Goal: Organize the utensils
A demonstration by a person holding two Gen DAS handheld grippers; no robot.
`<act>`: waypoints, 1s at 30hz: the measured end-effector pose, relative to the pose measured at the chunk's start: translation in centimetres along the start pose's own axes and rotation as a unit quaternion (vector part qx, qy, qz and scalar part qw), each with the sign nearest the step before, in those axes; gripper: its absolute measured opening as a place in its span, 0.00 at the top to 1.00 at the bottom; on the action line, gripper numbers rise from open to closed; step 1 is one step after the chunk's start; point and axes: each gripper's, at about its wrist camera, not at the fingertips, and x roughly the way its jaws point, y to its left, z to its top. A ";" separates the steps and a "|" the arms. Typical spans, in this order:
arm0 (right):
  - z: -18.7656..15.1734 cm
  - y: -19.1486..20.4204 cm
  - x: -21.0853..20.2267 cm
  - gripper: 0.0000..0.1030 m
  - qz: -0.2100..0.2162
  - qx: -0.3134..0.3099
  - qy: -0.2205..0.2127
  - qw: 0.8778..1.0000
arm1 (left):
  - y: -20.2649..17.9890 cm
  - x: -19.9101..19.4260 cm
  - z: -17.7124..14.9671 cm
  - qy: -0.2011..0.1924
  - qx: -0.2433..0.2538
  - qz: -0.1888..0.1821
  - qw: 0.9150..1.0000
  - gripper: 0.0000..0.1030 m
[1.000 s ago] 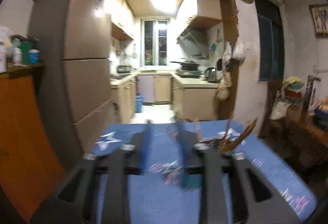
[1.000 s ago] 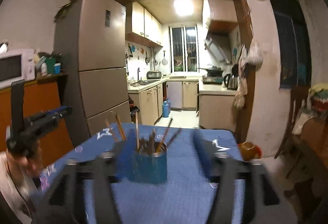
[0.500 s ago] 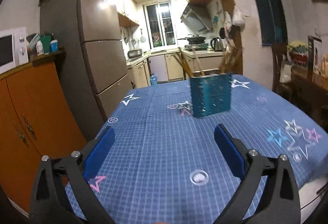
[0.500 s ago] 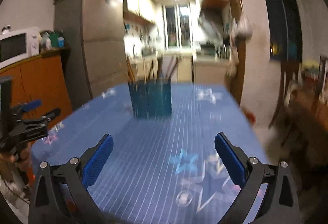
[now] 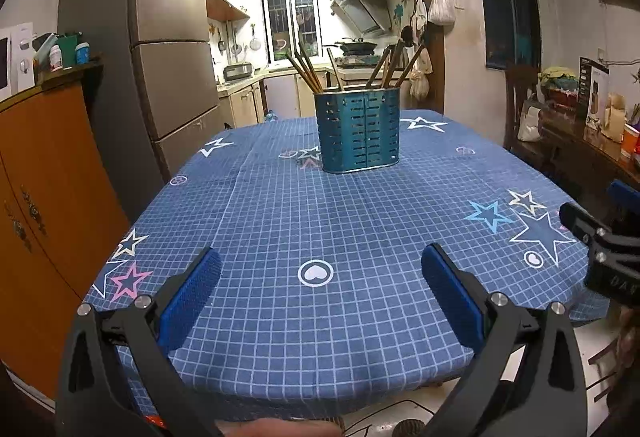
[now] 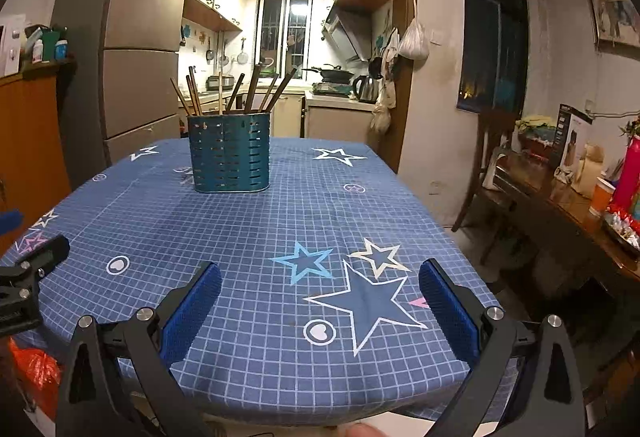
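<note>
Left tool (image 5: 320, 269) agape, right tool (image 6: 320, 279) agape — chopsticks (image 5: 308, 67) in holder (image 5: 357, 129)

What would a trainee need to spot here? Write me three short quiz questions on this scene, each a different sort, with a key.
1. True or false: the left hand-held gripper is shut on a chopstick.
2. Multiple choice: the chopsticks are (A) scattered flat on the tablecloth, (B) standing in the blue holder, (C) held by the right hand-held gripper.
3. Fill in: the blue holder stands upright on a blue ____ tablecloth printed with stars.

Key
1. False: its jaws are wide apart, with nothing between them.
2. B. The right hand-held gripper is open and empty too.
3. Checked.
</note>
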 end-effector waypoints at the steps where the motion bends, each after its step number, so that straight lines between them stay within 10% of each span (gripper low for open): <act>1: 0.1 0.1 0.0 0.04 0.000 0.000 -0.001 1.000 | 0.0 -0.1 0.1 -0.002 0.001 0.001 1.000 0.06; 30: 0.1 0.3 -0.7 0.04 0.022 0.001 0.015 1.000 | -1.2 -1.9 -0.5 -0.012 0.026 0.007 1.000 0.06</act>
